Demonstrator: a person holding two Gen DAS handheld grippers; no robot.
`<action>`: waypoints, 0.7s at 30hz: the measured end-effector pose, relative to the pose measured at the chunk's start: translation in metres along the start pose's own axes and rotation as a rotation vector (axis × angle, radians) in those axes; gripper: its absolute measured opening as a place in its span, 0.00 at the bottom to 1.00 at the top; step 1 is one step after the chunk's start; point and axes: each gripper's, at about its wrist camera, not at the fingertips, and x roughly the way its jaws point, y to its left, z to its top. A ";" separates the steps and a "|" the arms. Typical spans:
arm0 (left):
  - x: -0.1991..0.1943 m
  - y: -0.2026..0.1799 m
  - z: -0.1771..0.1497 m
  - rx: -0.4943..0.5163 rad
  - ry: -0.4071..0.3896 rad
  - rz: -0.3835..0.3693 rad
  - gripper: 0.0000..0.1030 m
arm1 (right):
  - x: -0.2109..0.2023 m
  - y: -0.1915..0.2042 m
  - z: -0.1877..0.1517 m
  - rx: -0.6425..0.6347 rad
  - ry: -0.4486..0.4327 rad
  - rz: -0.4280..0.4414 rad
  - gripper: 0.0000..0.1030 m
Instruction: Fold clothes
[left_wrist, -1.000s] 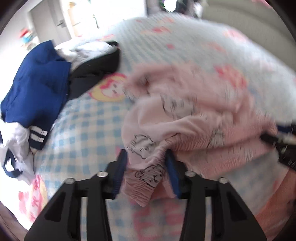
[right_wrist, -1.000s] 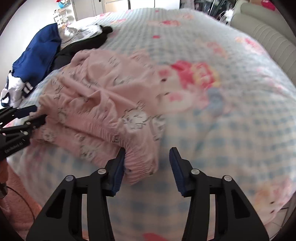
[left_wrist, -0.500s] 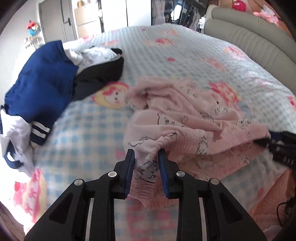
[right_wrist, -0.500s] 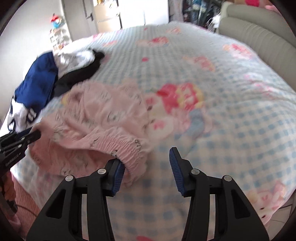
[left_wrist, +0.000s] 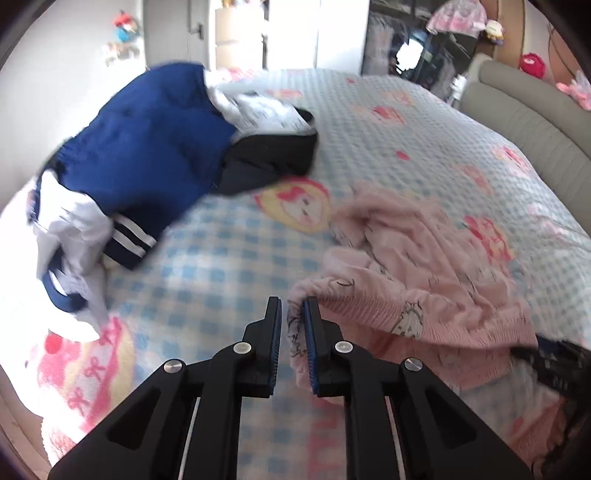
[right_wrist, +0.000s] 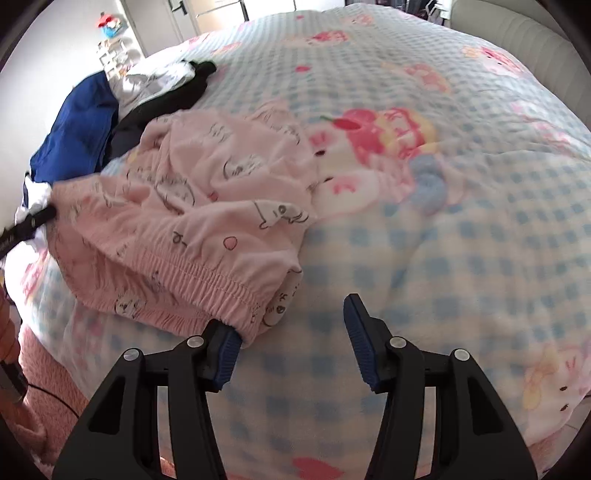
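Crumpled pink pyjama trousers (right_wrist: 207, 206) lie near the bed's (right_wrist: 461, 221) front edge, on a blue-checked cartoon blanket. The left hand-held gripper (left_wrist: 292, 306) is closing, pinching one end of the elastic waistband. The right hand-held gripper (right_wrist: 291, 321) is opening, the waistband's other end draped against its left finger. Dark clothes (left_wrist: 147, 155) are heaped at the far left corner.

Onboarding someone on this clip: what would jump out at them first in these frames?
The crumpled pink garment with cartoon prints, lying mid-bed on the blue-checked blanket. The left gripper is closing on the garment's elastic edge, fabric between its pads; the right gripper is opening, the waistband's other end draped over one finger only. A blue jacket heaps with other clothes at the bed's far left.
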 end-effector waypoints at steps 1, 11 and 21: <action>0.005 0.000 -0.004 0.014 0.030 -0.025 0.19 | -0.001 -0.002 0.001 0.013 -0.007 0.001 0.53; 0.058 -0.012 -0.032 0.091 0.172 0.139 0.52 | 0.021 0.001 -0.004 -0.003 0.051 0.052 0.35; 0.016 -0.001 -0.033 0.001 0.022 0.040 0.52 | -0.015 -0.016 0.003 0.061 -0.060 -0.020 0.27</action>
